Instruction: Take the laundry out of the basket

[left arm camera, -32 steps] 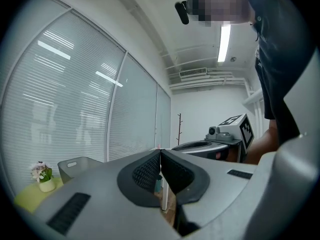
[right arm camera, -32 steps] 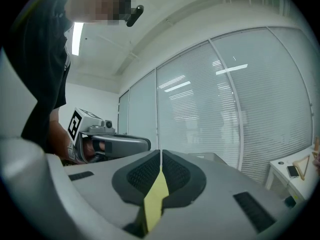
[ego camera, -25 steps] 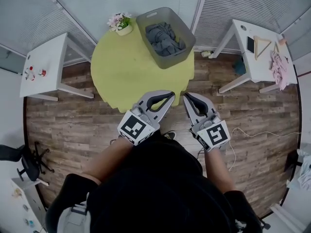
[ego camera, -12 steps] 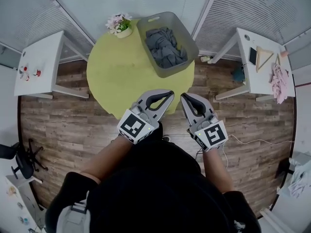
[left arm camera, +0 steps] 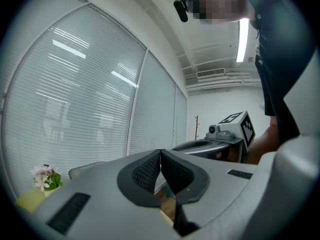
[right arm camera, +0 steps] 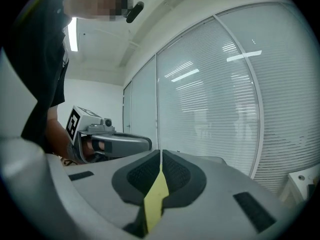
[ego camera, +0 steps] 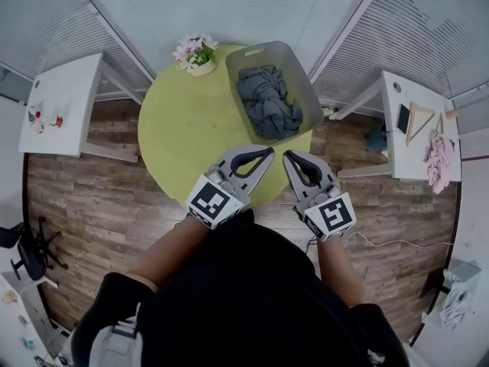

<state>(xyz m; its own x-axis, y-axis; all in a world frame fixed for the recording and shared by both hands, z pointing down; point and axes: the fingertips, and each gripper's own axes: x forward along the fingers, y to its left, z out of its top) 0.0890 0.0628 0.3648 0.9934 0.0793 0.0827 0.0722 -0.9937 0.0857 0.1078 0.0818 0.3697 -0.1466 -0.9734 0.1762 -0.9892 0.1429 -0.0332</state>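
Observation:
A grey plastic basket (ego camera: 306, 90) stands at the right side of the round yellow-green table (ego camera: 183, 128). Crumpled dark grey laundry (ego camera: 267, 102) fills it. My left gripper (ego camera: 269, 151) and right gripper (ego camera: 288, 156) hover side by side over the table's near edge, just short of the basket. Both are shut with nothing between the jaws. In the left gripper view the left gripper (left arm camera: 160, 152) has its pads pressed together, and the right gripper (left arm camera: 220, 139) shows beside it. The right gripper (right arm camera: 161, 152) is likewise closed in its own view, with the left gripper (right arm camera: 110, 141) to its left.
A small pot of flowers (ego camera: 195, 54) stands at the table's far edge, left of the basket. White side tables stand at the left (ego camera: 61, 98) and right (ego camera: 416, 140); the right one carries a wooden hanger (ego camera: 418, 118) and pink cloth (ego camera: 438, 151). Blinds cover the windows behind.
Both grippers have travelled forward together, from over the wooden floor to over the table's near edge. The basket now lies closer to their tips. The jaws stayed shut.

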